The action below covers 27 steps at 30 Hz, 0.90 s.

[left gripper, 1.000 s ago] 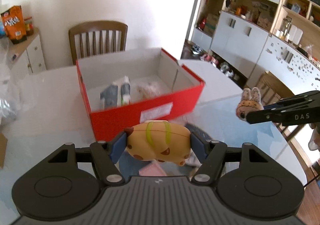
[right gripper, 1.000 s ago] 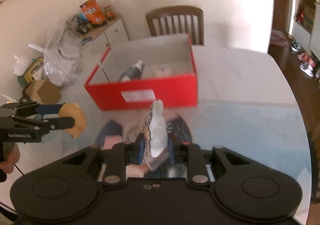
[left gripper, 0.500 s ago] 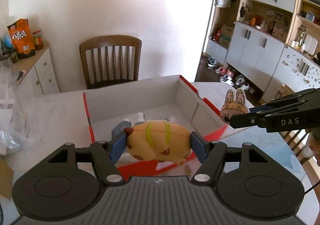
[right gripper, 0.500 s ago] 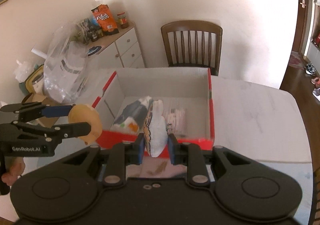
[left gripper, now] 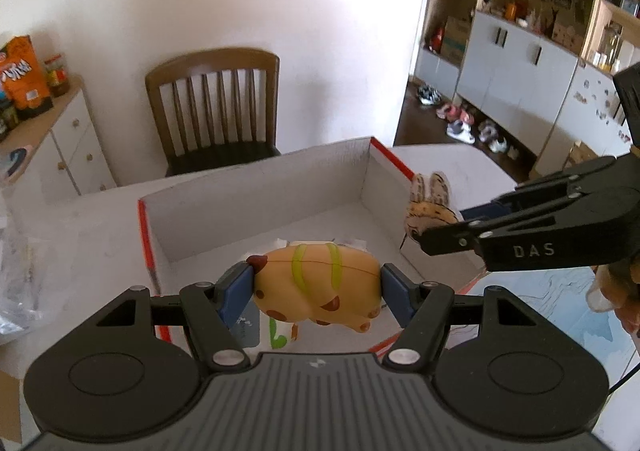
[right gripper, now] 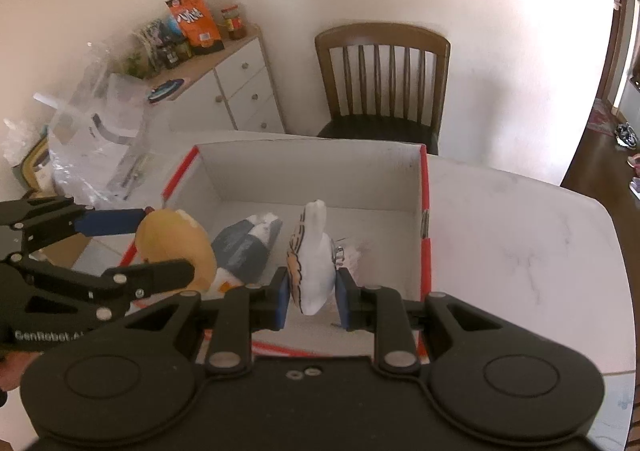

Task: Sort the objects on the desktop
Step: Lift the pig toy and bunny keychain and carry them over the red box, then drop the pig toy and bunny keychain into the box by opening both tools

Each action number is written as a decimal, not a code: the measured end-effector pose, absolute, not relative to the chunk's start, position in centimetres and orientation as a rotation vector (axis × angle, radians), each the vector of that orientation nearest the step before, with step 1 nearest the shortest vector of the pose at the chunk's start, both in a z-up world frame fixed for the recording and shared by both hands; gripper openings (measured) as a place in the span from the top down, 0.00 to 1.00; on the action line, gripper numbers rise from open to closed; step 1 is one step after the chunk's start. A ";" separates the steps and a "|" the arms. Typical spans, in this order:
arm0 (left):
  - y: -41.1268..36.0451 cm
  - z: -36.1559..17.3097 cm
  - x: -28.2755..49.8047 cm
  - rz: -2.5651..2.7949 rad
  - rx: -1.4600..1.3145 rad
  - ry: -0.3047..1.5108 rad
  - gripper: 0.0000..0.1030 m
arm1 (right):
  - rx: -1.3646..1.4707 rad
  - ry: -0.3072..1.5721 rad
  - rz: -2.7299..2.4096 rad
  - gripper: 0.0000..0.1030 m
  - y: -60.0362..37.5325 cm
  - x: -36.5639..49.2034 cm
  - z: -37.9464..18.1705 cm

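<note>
Red box (right gripper: 426, 211) now lies beneath both hand-held grippers, left (left gripper: 316, 291) pinching the orange toy (left gripper: 316, 287), right (right gripper: 311, 301) the rabbit card (right gripper: 314, 263); release is near.

Red box (right gripper: 425, 211) open-topped; far half bare, packets (right gripper: 246, 247) crowd near-left floor.

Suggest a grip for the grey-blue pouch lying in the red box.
Take the pouch across its narrow width near mid-body, coming straight down from above. It lies flat and elongated on the floor of the box, whose walls likely rule out a side approach. The left tool with its orange toy hangs partly over it, so that should move off first.
</note>
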<state>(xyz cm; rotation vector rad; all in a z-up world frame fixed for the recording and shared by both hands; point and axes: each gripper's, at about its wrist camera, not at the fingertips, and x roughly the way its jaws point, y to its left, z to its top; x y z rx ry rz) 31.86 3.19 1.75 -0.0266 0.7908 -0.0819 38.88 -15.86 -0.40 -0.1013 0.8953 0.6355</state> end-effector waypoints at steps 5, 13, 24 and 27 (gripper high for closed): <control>3.1 0.2 34.0 -0.101 -0.028 0.842 0.33 | -0.120 0.922 0.619 0.77 -15.1 41.2 -1.9; 2.5 -1.9 36.3 -0.121 -0.007 0.896 0.33 | -0.155 0.955 0.598 0.77 -13.6 43.9 -4.1; 3.3 -4.2 37.4 -0.104 -0.007 0.968 0.33 | -0.191 1.006 0.615 0.77 -11.3 45.1 -6.7; 3.3 -4.7 37.5 -0.108 -0.004 0.987 0.33 | -0.191 1.022 0.609 0.77 -11.3 45.3 -7.3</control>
